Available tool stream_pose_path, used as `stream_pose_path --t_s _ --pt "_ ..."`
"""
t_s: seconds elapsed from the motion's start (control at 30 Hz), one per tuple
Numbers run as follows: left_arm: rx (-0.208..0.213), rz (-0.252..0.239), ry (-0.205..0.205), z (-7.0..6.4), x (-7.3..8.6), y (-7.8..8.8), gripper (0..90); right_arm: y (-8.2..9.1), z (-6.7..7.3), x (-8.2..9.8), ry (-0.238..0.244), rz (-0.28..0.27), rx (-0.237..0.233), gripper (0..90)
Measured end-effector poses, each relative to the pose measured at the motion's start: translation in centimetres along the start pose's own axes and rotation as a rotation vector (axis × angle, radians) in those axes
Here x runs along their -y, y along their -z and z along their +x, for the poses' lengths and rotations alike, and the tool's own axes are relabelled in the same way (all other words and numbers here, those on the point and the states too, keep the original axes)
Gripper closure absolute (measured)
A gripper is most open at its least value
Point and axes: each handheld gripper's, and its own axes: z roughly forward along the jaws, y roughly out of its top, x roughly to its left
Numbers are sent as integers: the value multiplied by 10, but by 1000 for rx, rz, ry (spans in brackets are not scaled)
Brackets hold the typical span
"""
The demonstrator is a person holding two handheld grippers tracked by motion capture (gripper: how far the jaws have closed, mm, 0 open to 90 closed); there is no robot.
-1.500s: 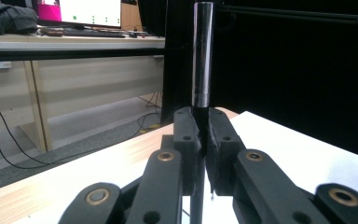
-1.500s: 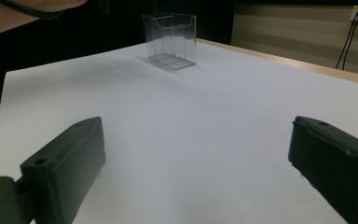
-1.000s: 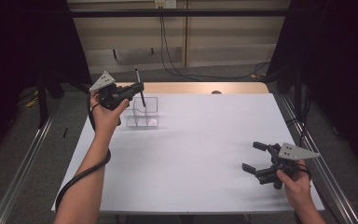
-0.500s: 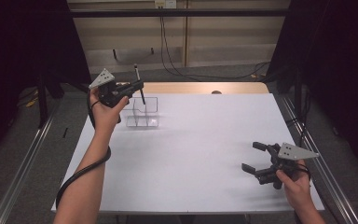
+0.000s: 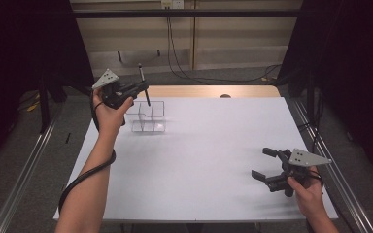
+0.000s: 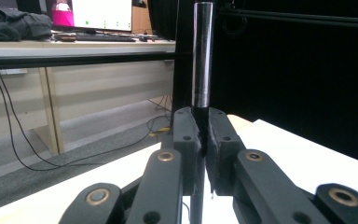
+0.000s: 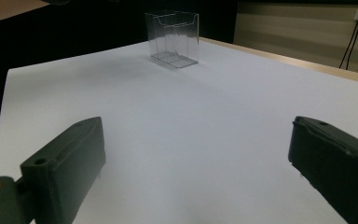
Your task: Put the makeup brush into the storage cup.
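Note:
My left gripper [image 5: 143, 89] is raised above the table's far left, shut on a black pen [image 5: 143, 83] that stands nearly upright between its jaws. In the left gripper view the pen [image 6: 202, 60] rises straight up out of the closed gripper [image 6: 203, 135]. Just below and right of it stands a clear plastic holder [image 5: 147, 118] with compartments, seen across the table in the right gripper view as a clear holder [image 7: 173, 38]. My right gripper [image 5: 263, 164] rests low at the near right edge, jaws wide apart, nothing between them; the same gripper [image 7: 196, 154] shows bare table between its jaws.
The white table [image 5: 209, 145] has a wooden strip [image 5: 209, 91] along its far edge. Metal rails [image 5: 24, 165] run along both sides on the floor. Cables hang against the far wall [image 5: 175, 43].

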Motion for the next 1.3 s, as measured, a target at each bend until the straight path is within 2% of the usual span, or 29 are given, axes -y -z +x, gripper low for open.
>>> stream_pose_path --t_s 0.37,1.1,1.13,1.2,1.3 --pt "-30 0 2 5 1 -3 839 1 0 0 2 1 -2 35" --pt "-75 16 10 13 18 -2 839 0 0 0 5 2 -6 35" --pt "-79 22 -2 13 19 -2 839 0 0 0 4 2 -6 35" --pt "-79 19 7 13 20 -2 839 0 0 0 4 0 -5 35" --pt "-81 25 -4 13 20 -2 839 0 0 0 5 0 -7 35"
